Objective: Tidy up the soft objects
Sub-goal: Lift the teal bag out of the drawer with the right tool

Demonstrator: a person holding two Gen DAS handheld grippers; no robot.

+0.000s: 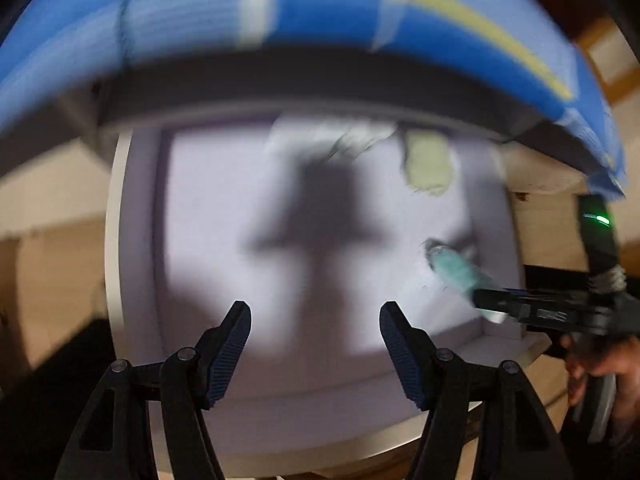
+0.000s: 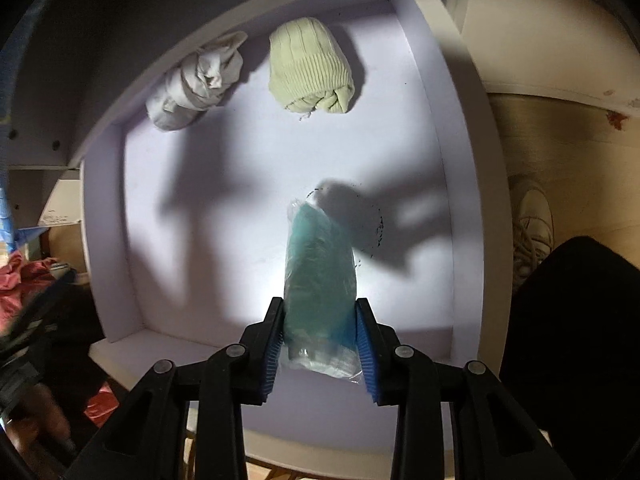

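Note:
A white open drawer (image 2: 424,60) lies below both grippers. My right gripper (image 2: 320,320) is shut on a teal soft roll in a clear plastic wrap (image 2: 318,264), held above the drawer floor. In the left wrist view the same teal roll (image 1: 460,270) shows at the right, in the right gripper's fingers (image 1: 500,304). At the drawer's back lie a rolled white cloth (image 2: 196,84) and a rolled pale green knit (image 2: 310,72); the green roll (image 1: 428,162) also appears, blurred. My left gripper (image 1: 316,320) hangs open over the drawer (image 1: 120,240), nothing between its fingers.
A blue and yellow checked cover (image 1: 320,8) lies above the drawer's back. A white shoe (image 2: 532,224) and a dark trouser leg (image 2: 580,320) stand right of the drawer. Pink cloth (image 2: 20,276) lies at the left. A hand (image 1: 600,364) holds the right gripper.

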